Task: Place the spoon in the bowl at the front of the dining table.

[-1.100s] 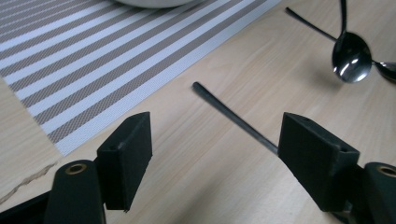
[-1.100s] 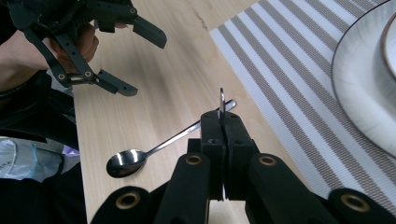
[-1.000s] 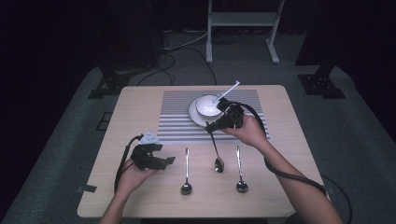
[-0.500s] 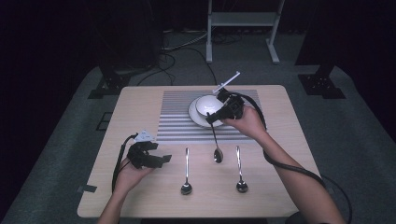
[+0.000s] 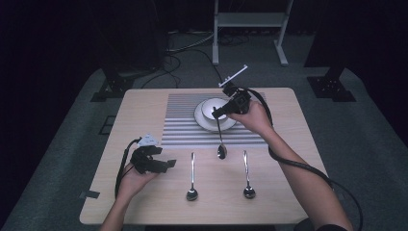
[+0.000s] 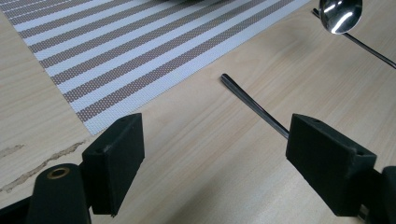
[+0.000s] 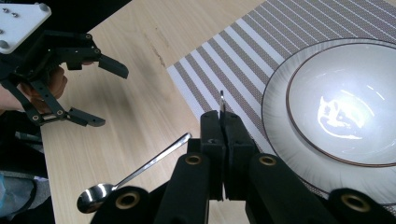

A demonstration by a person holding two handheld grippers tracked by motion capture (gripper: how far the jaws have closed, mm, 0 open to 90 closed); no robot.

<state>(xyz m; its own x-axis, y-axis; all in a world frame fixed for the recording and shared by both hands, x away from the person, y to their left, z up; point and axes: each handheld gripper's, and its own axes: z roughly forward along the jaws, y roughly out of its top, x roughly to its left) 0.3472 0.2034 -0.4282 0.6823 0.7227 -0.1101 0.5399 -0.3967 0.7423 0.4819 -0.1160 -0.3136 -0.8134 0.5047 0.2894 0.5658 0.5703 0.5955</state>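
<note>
My right gripper (image 5: 218,114) is shut on the handle of a metal spoon (image 5: 221,150) that hangs bowl-down over the near edge of the striped placemat (image 5: 183,120). In the right gripper view the handle's tip (image 7: 222,100) sticks up from between the shut jaws (image 7: 223,120). Next to it, a white bowl (image 7: 348,100) sits on a white plate (image 7: 275,116). My left gripper (image 5: 169,164) rests open at the table's left, and in its own view (image 6: 215,137) the handle of a second spoon (image 6: 252,105) lies on the wood between its jaws. A third spoon (image 5: 247,175) lies to the right.
The second spoon (image 5: 191,177) lies lengthwise on the wooden table (image 5: 288,144), bowl toward the near edge. Cables trail from both grippers. A white metal frame (image 5: 250,19) stands on the floor behind the table.
My right gripper has risen and moved toward the far side with the spoon, so the spoon's bowl now hangs closer to the placemat's edge. The left hand has stayed put.
</note>
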